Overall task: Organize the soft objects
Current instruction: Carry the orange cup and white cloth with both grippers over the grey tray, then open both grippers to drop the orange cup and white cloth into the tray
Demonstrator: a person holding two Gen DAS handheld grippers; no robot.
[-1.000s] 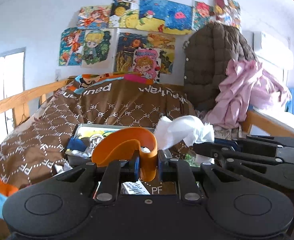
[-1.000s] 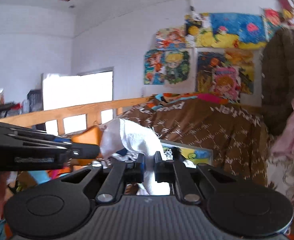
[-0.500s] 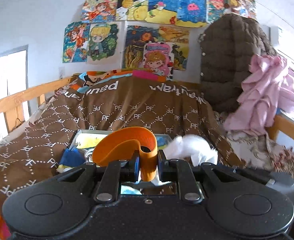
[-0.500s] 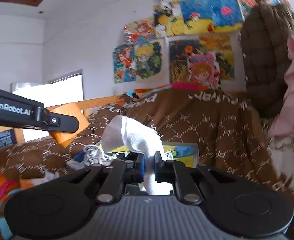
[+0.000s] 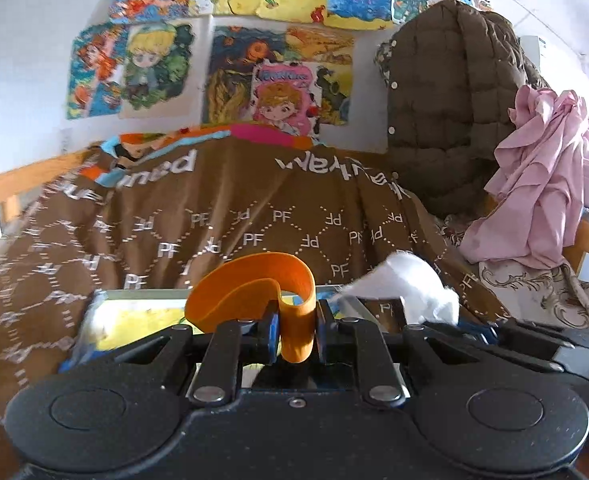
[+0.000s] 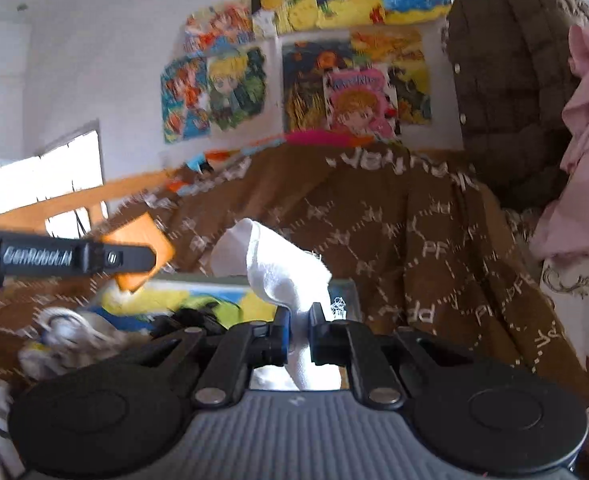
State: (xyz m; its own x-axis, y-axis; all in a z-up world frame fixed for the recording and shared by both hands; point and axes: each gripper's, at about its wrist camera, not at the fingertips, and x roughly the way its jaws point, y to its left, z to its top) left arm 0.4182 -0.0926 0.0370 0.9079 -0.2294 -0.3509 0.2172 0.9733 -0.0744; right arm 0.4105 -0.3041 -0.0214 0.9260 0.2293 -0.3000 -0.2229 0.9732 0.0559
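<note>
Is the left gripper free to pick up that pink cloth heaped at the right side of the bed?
Probably not as things stand. The left gripper is shut on a curled orange rubbery band, so its jaws are occupied, and the pink cloth lies well off to its right, past the brown patterned blanket.
</note>
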